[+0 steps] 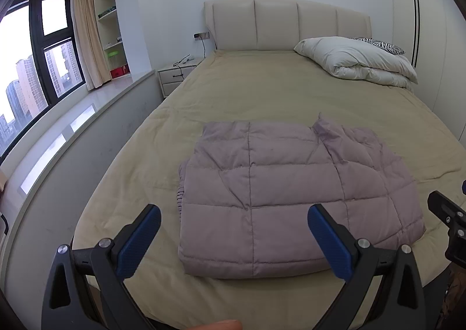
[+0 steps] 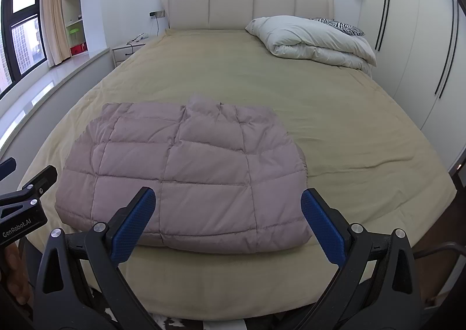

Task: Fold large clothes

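The left gripper (image 1: pixel 234 229) has its jaws spread wide with nothing between them, its blue pads (image 1: pixel 329 238) hanging above the near edge of the bed (image 1: pixel 262 88), apart from the cloth. The right gripper (image 2: pixel 228 214) is likewise wide open and empty, poised over the same near edge just beside the left one; each tool shows at the margin of the other's view. Between and just beyond both pairs of jaws lies the mauve quilted jacket (image 2: pixel 186 169), folded into a thick, roughly rectangular bundle and resting flat on the tan bedspread (image 2: pixel 335 126) near the foot of the bed, a little toward the window side. Its top layer shows stitched squares, and a ribbed edge peeks out at one side. Farther up the bed, a white duvet (image 2: pixel 311 38) is bunched at the head on the wardrobe side, with a zebra-print pillow (image 2: pixel 340 25) behind it against the padded headboard (image 2: pixel 247 5). A nightstand (image 1: pixel 177 75) stands beside the head of the bed, and beyond it are shelves, a curtain (image 1: pixel 86 29) and a large window (image 1: pixel 32 67).
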Demonstrator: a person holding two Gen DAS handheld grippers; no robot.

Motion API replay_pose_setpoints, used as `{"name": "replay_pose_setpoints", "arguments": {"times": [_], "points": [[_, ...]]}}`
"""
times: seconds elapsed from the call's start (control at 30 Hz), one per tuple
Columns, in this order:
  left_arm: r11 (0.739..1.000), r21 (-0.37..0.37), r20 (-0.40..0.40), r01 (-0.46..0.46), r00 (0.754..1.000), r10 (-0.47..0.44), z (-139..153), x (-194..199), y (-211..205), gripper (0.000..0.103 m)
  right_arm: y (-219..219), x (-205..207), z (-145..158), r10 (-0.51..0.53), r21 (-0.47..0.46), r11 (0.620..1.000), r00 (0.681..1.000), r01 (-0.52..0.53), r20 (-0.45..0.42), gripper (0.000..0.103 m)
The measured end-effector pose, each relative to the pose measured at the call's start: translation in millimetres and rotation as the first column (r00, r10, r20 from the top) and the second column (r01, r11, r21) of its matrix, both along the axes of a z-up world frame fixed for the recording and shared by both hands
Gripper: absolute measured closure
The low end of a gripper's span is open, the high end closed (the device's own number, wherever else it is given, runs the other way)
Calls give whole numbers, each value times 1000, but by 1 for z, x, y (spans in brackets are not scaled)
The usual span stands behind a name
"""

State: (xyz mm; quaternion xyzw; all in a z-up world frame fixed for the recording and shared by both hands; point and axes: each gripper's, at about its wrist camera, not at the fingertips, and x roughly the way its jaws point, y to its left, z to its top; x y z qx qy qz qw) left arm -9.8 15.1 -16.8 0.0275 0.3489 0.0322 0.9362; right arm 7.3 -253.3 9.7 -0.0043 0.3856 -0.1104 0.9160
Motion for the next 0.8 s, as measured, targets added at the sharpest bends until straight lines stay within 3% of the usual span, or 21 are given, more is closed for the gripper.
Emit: {"name": "replay_pose_setpoints", "arguments": {"times": [0.8], "points": [[1000, 1, -4, -2, 1000, 2, -3, 0, 0, 0, 0, 2, -6, -2, 5, 1000, 1000, 2, -11, 1]]}}
